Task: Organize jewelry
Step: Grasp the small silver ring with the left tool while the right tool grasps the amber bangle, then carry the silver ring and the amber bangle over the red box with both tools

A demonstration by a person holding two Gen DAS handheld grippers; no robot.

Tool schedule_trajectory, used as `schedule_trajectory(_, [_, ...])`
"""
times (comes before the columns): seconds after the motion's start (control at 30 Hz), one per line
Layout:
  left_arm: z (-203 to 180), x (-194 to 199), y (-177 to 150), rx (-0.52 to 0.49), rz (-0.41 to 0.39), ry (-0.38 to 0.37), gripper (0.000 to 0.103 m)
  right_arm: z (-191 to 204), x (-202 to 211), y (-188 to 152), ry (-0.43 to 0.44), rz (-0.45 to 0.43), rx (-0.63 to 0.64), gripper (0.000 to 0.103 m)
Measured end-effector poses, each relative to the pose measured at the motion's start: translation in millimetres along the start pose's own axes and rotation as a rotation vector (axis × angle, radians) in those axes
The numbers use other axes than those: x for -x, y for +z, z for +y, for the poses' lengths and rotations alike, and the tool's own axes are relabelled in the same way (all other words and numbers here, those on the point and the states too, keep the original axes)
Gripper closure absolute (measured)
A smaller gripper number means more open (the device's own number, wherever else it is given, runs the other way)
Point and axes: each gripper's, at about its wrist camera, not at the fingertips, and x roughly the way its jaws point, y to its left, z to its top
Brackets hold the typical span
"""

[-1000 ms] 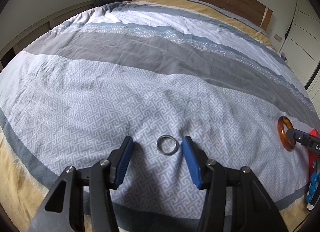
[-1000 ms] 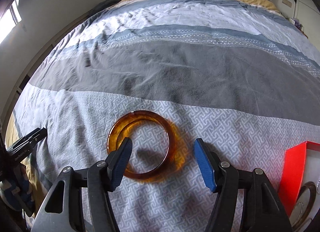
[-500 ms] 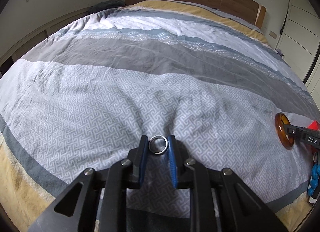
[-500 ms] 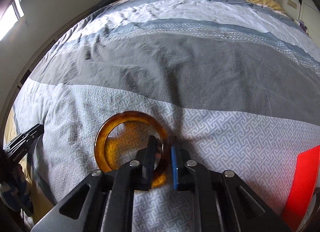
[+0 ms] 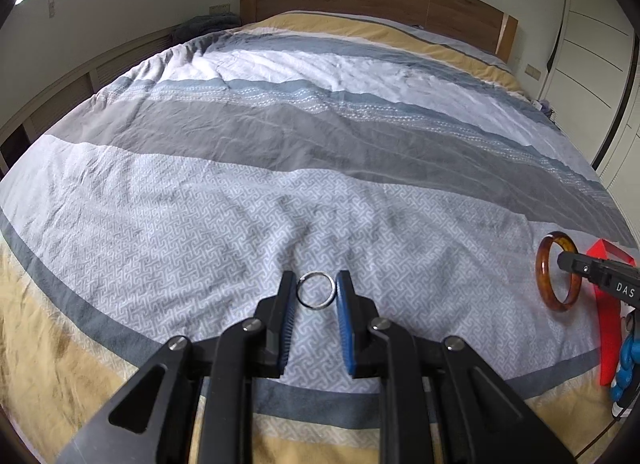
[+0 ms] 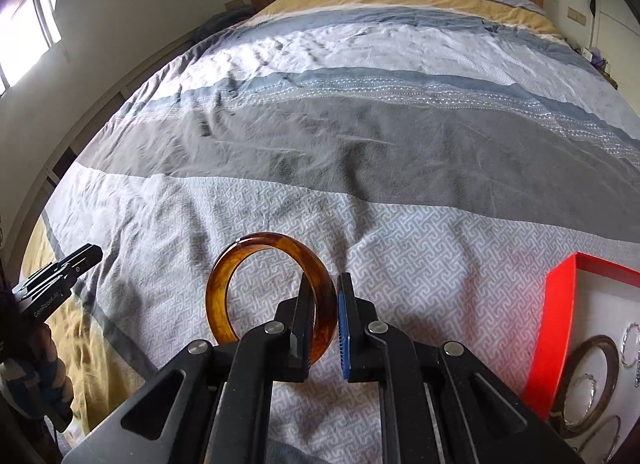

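My left hand-held gripper (image 5: 316, 290) pinches a thin metal ring (image 5: 316, 289) above the bed (image 5: 280, 144). Right hand-held gripper (image 6: 325, 296) clamps the glossy amber bangle (image 6: 268, 288) upright.

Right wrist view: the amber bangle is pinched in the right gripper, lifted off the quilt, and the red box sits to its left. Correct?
Not quite. The right wrist view shows the red box to the right of the amber bangle, not the left. The rest holds: the right gripper pinches the bangle's rim, and it stands raised off the quilt.

Ring (image 5: 316, 289) btm centre betw left gripper (image 5: 316, 296) fingers; bangle (image 5: 558, 270) far right; box (image 6: 560, 328) lower right w/ bracelets (image 6: 588, 384) inside.
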Motion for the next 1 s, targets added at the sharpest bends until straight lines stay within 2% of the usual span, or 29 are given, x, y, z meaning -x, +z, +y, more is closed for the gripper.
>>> schedule_trajectory(0.27, [-57, 29, 7, -0.053, -0.027, -0.075, 0.085, -24, 59, -9, -0.014, -0.064, -0.028, 0.092])
schedule_trajectory(0.57, [-171, 43, 1, -0.146, -0.026, -0.227, 0.085, -118, 119, -44, -0.132, -0.094, -0.120, 0.092])
schedule_trajectory(0.83, [-286, 47, -27, -0.270, 0.020, -0.376, 0.085, -196, 135, -90, -0.215, -0.049, -0.191, 0.092])
schedule_trajectory(1.0, [-346, 40, -44, -0.347, 0.050, -0.415, 0.085, -219, 129, -109, -0.223, -0.016, -0.201, 0.092])
